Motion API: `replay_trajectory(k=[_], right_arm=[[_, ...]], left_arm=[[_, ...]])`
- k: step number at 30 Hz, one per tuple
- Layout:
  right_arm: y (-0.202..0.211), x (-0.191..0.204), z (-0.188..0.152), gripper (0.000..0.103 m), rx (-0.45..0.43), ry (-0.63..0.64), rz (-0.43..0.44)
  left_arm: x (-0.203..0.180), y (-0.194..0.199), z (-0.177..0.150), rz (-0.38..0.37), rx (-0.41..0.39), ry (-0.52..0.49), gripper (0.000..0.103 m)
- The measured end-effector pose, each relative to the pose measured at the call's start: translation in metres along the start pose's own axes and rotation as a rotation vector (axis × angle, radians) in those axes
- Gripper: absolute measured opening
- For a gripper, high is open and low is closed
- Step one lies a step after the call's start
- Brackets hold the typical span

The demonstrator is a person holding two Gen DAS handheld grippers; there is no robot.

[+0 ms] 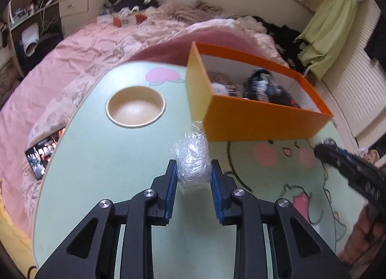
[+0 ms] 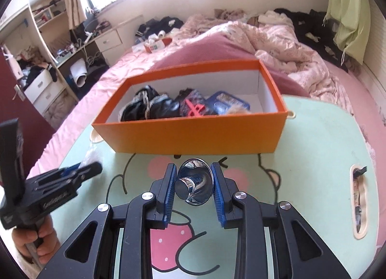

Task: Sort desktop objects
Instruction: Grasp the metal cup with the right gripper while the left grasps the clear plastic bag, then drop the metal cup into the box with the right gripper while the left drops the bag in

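the main risk is at the box [image 2: 193, 137], which stands on the green table [image 1: 96, 158]. both loads must go over its near wall, and if a claw travels too low, the load or the fingers can hit the orange wall and push the box toward the bed [image 1: 72, 61] behind it. the plastic wad [image 1: 193, 165] is soft and slippery, so i think it can creep out of the pads or spring open during the move, and then fall on the table just in front of the box. the chrome knob [image 2: 195, 184] is smooth and round; it looks held by its wide rim only, so it can turn or slip out if the claw tilts. also the two claws go to the same box, so they may knock each other above it.

the left claw [image 1: 194, 180] is closed almost fully, and its blue pads [image 1: 171, 192] press the wad from both sides. the wad is in front of the box, near its left corner, and seems lifted a little from the table. the right claw [image 2: 194, 182] is also closed nearly all the way, with the knob gripped between its pads, in front of the box's near wall, around its middle. inside the box are already dark items, a red piece and a blue packet.
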State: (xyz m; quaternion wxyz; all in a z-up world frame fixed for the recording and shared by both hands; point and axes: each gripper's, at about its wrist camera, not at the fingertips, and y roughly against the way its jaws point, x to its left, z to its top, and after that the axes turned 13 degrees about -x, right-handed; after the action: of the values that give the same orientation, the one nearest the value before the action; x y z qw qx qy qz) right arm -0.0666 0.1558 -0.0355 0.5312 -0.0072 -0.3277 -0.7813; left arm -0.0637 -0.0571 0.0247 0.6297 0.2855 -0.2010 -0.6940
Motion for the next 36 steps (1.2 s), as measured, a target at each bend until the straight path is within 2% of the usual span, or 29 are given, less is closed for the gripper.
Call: replay_trajectory(k=[5, 9, 14, 17, 18, 19, 21, 23, 26, 31, 36], right_arm=[[0.017, 0.005, 0.019, 0.028, -0.088, 0.036, 0.022], [0.007, 0.008, 0.045, 0.028, -0.13, 0.088, -0.027], [-0.029, -0.005, 0.072, 0.028, -0.099, 0.071, -0.083], [-0.048, -0.013, 0.076, 0.028, -0.057, 0.055, -0.104], [-0.053, -0.015, 0.076, 0.031, -0.039, 0.062, -0.102], [-0.057, -0.017, 0.075, 0.035, -0.026, 0.061, -0.11], [-0.057, -0.018, 0.074, 0.061, -0.026, 0.06, -0.127], [-0.052, -0.02, 0.073, 0.071, -0.049, 0.06, -0.142], [-0.045, -0.02, 0.074, 0.071, -0.064, 0.057, -0.146], [-0.031, -0.017, 0.072, 0.071, -0.077, 0.046, -0.123], [-0.008, -0.007, 0.065, 0.072, -0.099, 0.062, -0.089]], left_arm=[[-0.025, 0.02, 0.028, -0.085, -0.076, -0.031, 0.028], [-0.045, 0.01, 0.065, -0.121, -0.101, -0.043, 0.028], [-0.06, -0.023, 0.094, -0.103, -0.097, -0.045, 0.028], [-0.06, -0.042, 0.095, -0.107, -0.058, -0.034, 0.03], [-0.059, -0.047, 0.093, -0.104, -0.035, -0.023, 0.041], [-0.059, -0.053, 0.09, -0.103, -0.002, -0.011, 0.057], [-0.056, -0.058, 0.084, -0.144, 0.03, 0.019, 0.071], [-0.056, -0.053, 0.08, -0.154, -0.003, 0.023, 0.072], [-0.059, -0.041, 0.079, -0.149, -0.042, -0.007, 0.078], [-0.062, -0.017, 0.084, -0.156, -0.098, -0.028, 0.078], [-0.064, 0.009, 0.081, -0.174, -0.121, -0.026, 0.078]])
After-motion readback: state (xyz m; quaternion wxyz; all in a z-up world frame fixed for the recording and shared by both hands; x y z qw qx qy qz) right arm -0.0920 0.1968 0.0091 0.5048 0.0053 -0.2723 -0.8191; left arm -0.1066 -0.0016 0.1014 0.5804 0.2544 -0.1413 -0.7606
